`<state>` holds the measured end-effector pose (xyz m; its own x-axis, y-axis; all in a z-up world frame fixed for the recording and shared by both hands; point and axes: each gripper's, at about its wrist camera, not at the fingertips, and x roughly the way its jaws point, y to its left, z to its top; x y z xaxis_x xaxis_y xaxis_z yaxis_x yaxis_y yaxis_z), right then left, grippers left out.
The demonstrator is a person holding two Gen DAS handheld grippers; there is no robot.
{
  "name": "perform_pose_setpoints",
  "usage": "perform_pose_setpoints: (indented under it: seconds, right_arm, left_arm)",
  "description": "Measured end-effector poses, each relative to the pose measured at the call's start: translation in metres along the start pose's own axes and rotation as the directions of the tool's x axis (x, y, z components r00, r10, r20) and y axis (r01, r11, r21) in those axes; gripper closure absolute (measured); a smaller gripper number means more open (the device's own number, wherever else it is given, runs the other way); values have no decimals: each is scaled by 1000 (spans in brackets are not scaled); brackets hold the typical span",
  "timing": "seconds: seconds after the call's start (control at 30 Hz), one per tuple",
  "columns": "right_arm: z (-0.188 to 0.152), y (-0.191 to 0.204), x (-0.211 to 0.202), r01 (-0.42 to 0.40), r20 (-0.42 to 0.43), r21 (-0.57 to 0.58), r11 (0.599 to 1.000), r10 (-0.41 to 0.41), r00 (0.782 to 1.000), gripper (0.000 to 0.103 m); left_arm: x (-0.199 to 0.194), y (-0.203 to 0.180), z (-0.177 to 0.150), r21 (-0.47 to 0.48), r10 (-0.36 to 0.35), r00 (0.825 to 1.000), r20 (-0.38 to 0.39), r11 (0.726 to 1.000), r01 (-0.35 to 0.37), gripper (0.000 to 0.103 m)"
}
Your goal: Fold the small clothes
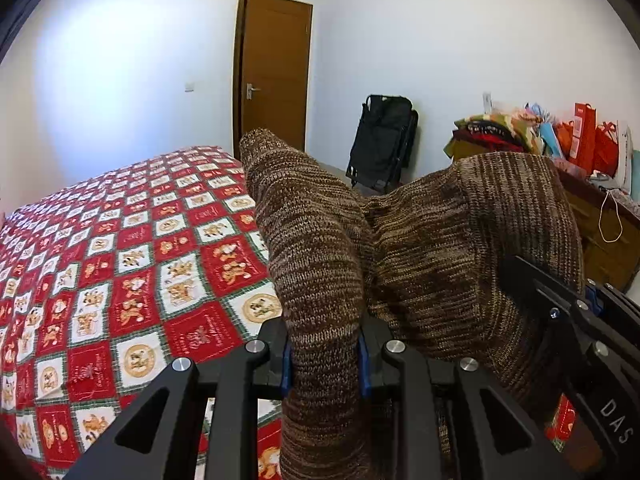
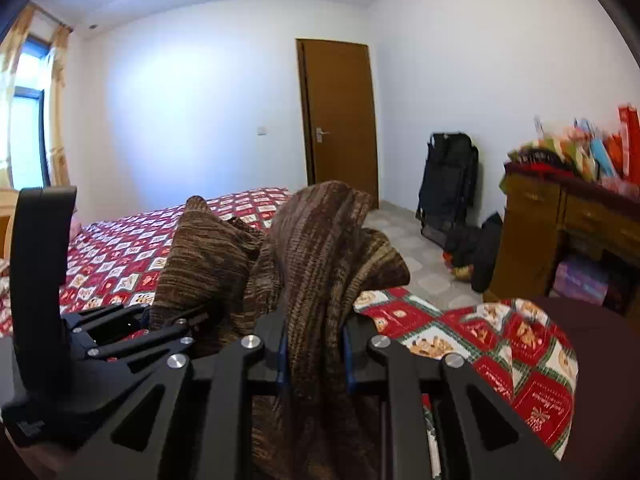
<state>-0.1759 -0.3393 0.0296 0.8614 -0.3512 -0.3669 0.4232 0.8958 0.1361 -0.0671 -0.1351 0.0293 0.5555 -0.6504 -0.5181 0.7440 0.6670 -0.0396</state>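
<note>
A brown knitted sweater point(image 1: 424, 248) is held up above the bed by both grippers. My left gripper point(image 1: 324, 364) is shut on one fold of the sweater, which rises between its blue pads and flops forward. My right gripper point(image 2: 314, 356) is shut on another part of the sweater point(image 2: 316, 248), whose fabric drapes over and in front of its jaws. The right gripper also shows at the right of the left wrist view point(image 1: 560, 304); the left gripper shows at the left of the right wrist view point(image 2: 132, 328). The two grippers are close side by side.
The bed with a red, white and green patchwork cover point(image 1: 120, 264) lies below and to the left. A brown door point(image 1: 276, 68), a folded black chair point(image 1: 384, 140) and a wooden cabinet piled with bags and clothes point(image 2: 568, 216) stand along the far and right walls.
</note>
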Motion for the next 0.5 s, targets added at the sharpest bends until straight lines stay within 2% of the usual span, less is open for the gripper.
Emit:
perform_pose_setpoints:
  seconds: [0.2, 0.5]
  right_arm:
    - [3, -16, 10, 22, -35, 34, 999, -21, 999, 80]
    - [-1, -25, 38, 59, -81, 3, 998, -59, 995, 80]
  left_arm:
    - [22, -10, 6, -14, -27, 999, -35, 1000, 27, 78]
    - [61, -18, 6, -23, -24, 996, -91, 1000, 22, 78]
